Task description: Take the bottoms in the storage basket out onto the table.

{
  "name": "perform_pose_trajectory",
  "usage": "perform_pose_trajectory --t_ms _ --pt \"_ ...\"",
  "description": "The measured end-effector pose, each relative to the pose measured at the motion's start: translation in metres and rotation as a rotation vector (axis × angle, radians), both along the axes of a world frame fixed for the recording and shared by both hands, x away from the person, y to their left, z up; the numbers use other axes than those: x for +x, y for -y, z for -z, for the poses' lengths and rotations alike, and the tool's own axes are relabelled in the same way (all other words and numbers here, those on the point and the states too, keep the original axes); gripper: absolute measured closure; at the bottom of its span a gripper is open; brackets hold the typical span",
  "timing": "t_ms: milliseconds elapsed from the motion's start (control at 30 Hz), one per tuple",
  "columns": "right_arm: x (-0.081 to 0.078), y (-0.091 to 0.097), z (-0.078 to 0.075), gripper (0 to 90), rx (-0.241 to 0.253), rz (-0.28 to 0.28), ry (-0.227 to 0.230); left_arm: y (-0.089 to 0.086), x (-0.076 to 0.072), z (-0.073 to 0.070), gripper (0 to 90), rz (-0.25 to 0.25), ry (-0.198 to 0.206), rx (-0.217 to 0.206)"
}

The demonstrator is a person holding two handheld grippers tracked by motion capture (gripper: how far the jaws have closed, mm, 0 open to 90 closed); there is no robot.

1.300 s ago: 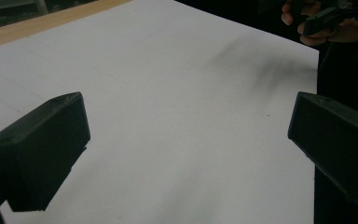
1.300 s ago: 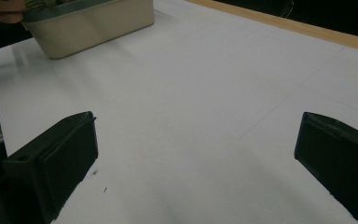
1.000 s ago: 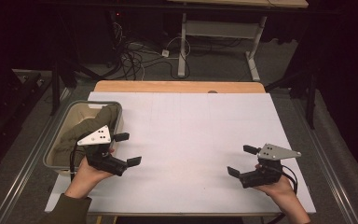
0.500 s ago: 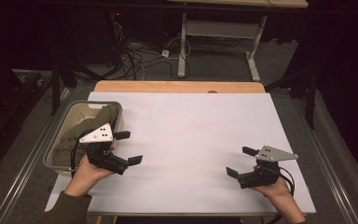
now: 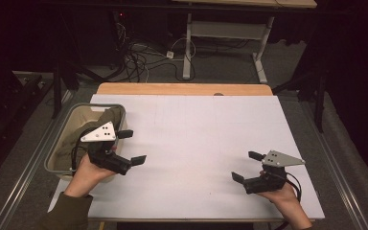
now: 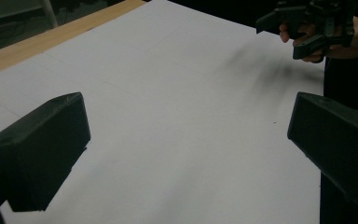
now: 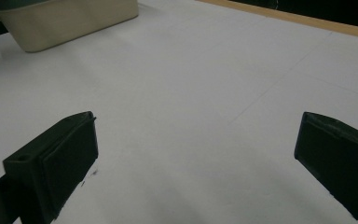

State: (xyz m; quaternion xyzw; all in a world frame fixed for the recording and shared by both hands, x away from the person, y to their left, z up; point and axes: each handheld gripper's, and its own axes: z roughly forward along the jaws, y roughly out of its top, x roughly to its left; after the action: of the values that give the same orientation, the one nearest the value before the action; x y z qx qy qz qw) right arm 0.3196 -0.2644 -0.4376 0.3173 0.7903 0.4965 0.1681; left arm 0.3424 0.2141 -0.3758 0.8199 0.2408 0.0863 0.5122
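Your left tongs [image 5: 129,146] hover just beside the bin [image 5: 57,143], at its table-centre side, jaws spread wide and holding nothing; the grey three-cornered plate on top overlaps the bin's near rim in the high view. The bin sits at the left edge of the table [image 5: 191,139], a rounded-corner rectangular tub with pale, smooth plastic walls, and inside it lies a crumpled olive-brown cloth [image 5: 103,117], soft and folded, bunched toward the bin's far corner. The cloth is behind and to the outside of your left tongs, not between the jaws. Your right tongs [image 5: 248,166] are well apart from the bin, across the table near its opposite front corner, also released, jaws wide and empty, pointing back toward the bin; in the right gripper view the bin's cream wall [image 7: 70,21] shows far ahead. The table top is a flat, matte white sheet with faint pencil-thin lines, and a strip of light wood edges it on the side beyond the bin.
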Motion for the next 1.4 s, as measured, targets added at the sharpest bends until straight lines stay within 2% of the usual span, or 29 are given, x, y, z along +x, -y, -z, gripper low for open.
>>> perform_pose_trajectory --t_ms 167,200,533,800,1067,1233,1400 --pt "0.001 0.000 0.001 0.2 -0.002 -0.001 0.001 -0.001 0.003 -0.002 0.0 -0.001 0.005 0.000" --pt "0.001 0.000 0.001 0.2 -0.006 -0.002 0.001 -0.001 0.005 -0.003 0.0 0.004 0.011 0.011" --pt "0.001 0.001 0.002 0.3 0.000 0.003 0.002 -0.003 0.019 -0.014 0.0 0.002 0.031 0.006" --pt "0.002 0.001 0.004 0.4 -0.004 0.001 0.001 -0.005 0.034 -0.019 0.0 -0.008 0.022 -0.003" --pt "0.002 0.000 0.010 1.9 -0.020 -0.013 -0.010 -0.009 0.042 -0.019 0.0 -0.008 0.020 0.011" --pt "0.001 -0.003 0.015 1.9 -0.029 -0.020 -0.009 -0.011 0.052 -0.025 0.0 -0.013 0.028 0.009" --pt "-0.001 -0.002 0.018 2.0 -0.011 -0.016 -0.006 -0.013 0.056 -0.026 0.0 -0.022 0.034 0.001"
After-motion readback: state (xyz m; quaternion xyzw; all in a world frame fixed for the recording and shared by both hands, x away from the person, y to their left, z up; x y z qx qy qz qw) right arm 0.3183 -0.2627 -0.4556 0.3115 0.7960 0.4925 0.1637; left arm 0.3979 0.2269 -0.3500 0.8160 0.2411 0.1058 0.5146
